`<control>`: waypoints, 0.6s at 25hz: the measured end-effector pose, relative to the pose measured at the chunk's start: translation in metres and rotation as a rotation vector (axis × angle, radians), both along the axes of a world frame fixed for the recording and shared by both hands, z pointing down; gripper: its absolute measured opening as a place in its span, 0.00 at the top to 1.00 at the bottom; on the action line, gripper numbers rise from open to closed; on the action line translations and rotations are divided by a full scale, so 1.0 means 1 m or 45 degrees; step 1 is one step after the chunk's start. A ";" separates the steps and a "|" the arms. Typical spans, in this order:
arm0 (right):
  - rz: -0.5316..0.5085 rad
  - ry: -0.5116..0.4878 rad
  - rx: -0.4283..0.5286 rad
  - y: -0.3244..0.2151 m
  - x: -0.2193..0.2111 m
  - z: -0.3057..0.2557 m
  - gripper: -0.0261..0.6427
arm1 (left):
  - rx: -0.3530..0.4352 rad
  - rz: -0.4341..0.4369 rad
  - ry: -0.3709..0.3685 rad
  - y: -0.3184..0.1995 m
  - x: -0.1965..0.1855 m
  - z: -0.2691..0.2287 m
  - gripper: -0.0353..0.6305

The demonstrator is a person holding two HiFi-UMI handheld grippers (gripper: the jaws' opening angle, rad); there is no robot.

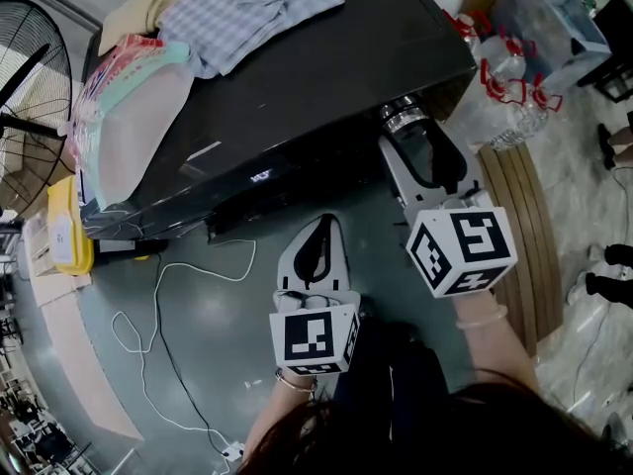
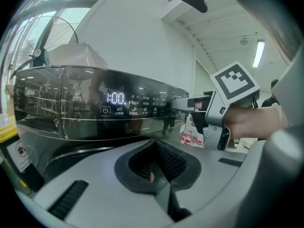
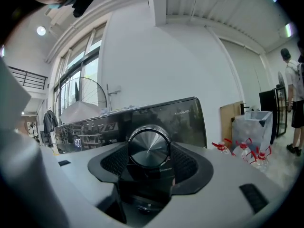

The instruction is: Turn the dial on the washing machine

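Note:
The washing machine point(image 1: 297, 77) is black, with its lit control panel point(image 2: 115, 98) facing me. Its round metal dial point(image 1: 399, 115) juts from the panel's right end. My right gripper point(image 1: 407, 137) reaches in level and is shut on the dial point(image 3: 148, 146), whose brushed face fills the space between the two black pads. In the left gripper view the same gripper point(image 2: 192, 104) shows at the panel's right end. My left gripper point(image 1: 321, 224) hangs in front of the machine, left of the right one and short of the panel, its jaws shut on nothing.
Folded clothes point(image 1: 247, 8) and a plastic bag point(image 1: 138, 117) lie on the machine's lid. A fan point(image 1: 30, 57) stands at the left. A white cable point(image 1: 158, 305) snakes over the floor. Water bottles point(image 1: 509, 77) and wooden boards point(image 1: 524, 196) are at the right.

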State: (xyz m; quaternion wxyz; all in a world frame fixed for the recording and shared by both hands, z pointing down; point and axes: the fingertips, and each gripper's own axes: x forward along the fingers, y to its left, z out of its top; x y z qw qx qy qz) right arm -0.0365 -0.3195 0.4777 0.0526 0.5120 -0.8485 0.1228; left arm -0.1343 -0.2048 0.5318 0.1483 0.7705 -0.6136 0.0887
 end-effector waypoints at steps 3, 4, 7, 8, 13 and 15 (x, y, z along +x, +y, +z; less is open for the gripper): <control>0.002 0.052 0.031 0.000 0.000 -0.001 0.52 | -0.001 0.002 0.005 0.000 0.000 0.000 0.93; 0.000 0.111 0.062 0.001 0.000 -0.003 0.52 | -0.003 0.004 0.007 0.000 0.001 0.001 0.93; -0.033 0.331 0.165 0.003 -0.006 -0.005 0.53 | -0.009 0.008 0.008 0.002 0.001 0.002 0.93; -0.046 0.384 0.194 0.003 -0.008 -0.005 0.52 | -0.011 0.009 0.007 0.003 0.001 0.003 0.93; -0.078 0.622 0.288 0.005 -0.009 -0.002 0.52 | -0.013 0.018 0.010 0.002 0.004 0.003 0.93; -0.094 0.662 0.319 0.005 -0.011 -0.004 0.53 | -0.014 0.022 0.010 0.001 0.006 0.004 0.93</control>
